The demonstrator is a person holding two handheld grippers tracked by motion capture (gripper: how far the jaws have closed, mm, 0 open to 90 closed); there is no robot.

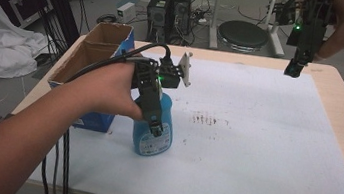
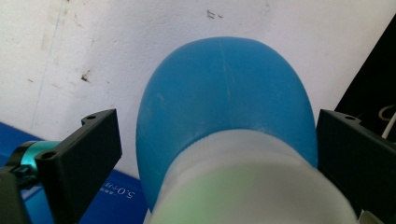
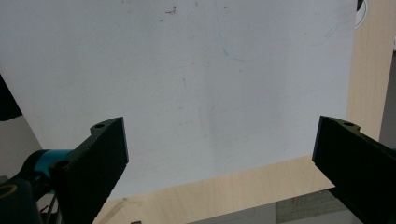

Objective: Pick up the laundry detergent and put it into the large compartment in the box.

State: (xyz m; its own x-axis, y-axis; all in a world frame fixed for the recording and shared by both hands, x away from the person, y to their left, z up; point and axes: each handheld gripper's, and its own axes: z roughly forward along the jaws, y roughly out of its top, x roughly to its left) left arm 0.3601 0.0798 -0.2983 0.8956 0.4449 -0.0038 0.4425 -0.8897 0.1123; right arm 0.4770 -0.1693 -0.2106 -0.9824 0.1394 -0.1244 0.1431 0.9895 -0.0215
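Toward eight o'clock on the white mat [image 1: 263, 154] stands a blue bottle [image 1: 151, 142], upright, its label facing the camera in the high view, with an open cardboard box [image 1: 96, 52] just beside it at ten o'clock. Over the bottle's top hangs the left gripper [image 1: 156, 122], pointing down, held in the person's left hand [image 1: 110, 89]. From the left gripper view, the bottle's white collar [image 2: 243, 186] and blue shoulder sit between the two black jaws, which stand wide apart; a gap shows at the nine o'clock jaw, while the three o'clock jaw is very close to the blue shoulder, and whether it touches I cannot tell. The jaws are not closed on the bottle. A patch of brown stains [image 1: 207, 118] marks the mat at three o'clock from the bottle, near the middle. Up at one o'clock, above the mat's far corner, the right gripper [image 1: 295, 68] hangs in the air, well apart from the bottle. Its jaws are spread wide with nothing between them, the mat and the wooden table edge [image 3: 224, 191] lying beneath.
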